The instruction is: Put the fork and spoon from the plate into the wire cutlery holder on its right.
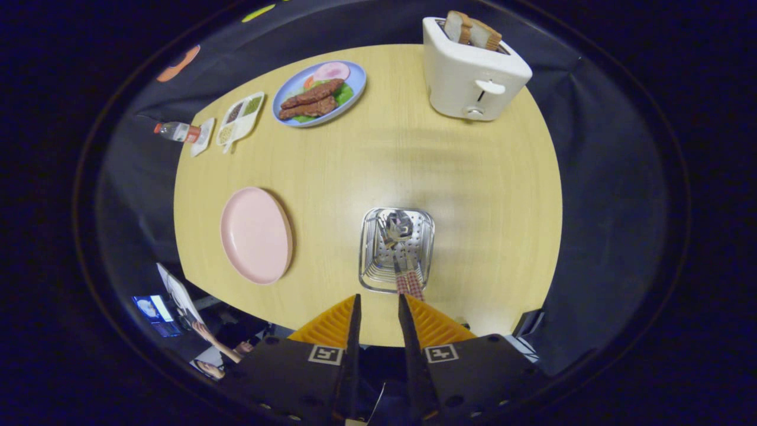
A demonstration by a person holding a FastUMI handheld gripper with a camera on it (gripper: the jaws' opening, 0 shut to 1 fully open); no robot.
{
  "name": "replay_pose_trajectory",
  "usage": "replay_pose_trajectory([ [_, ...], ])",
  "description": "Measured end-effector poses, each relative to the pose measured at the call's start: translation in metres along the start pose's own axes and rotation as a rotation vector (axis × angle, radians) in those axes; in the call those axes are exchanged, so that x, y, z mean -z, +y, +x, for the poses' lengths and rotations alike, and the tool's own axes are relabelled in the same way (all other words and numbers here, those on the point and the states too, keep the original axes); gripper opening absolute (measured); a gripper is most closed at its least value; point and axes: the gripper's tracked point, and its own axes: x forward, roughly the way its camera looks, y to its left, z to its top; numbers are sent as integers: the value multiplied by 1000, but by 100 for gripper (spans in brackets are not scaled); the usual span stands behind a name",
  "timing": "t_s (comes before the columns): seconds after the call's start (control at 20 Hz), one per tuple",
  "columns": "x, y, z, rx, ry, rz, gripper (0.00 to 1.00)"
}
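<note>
The wire cutlery holder (pixel 396 248) stands on the wooden table just ahead of my fingers. The fork and spoon (pixel 398 231) stand inside it, metal heads down at its perforated bottom, with their checked handles (pixel 409 284) leaning on the near rim. To the holder's left lies the pink plate (pixel 255 234), with nothing on it. My gripper (pixel 378 303) hovers above the table's near edge, just short of the handles. Its fingers stand a narrow gap apart with nothing between them.
A white toaster (pixel 473 68) with two bread slices stands at the far right. At the far left are a blue plate of food (pixel 319 93), a small divided tray (pixel 239 117) and a lying bottle (pixel 175 131). A person (pixel 222 352) sits below the table's near left edge.
</note>
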Motion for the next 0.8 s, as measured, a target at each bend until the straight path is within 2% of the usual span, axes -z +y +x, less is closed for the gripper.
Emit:
replay_pose_trajectory([
  [0.3, -3, 39, -29, -44, -187, 47, 68],
  [0.4, -3, 57, -41, -43, -261, 39, 84],
  [0.5, -1, 78, -55, -48, -337, 28, 95],
  [0.55, 1, 86, -61, -37, -368, 22, 97],
  [0.8, 9, 131, -99, 13, -569, -14, 97],
])
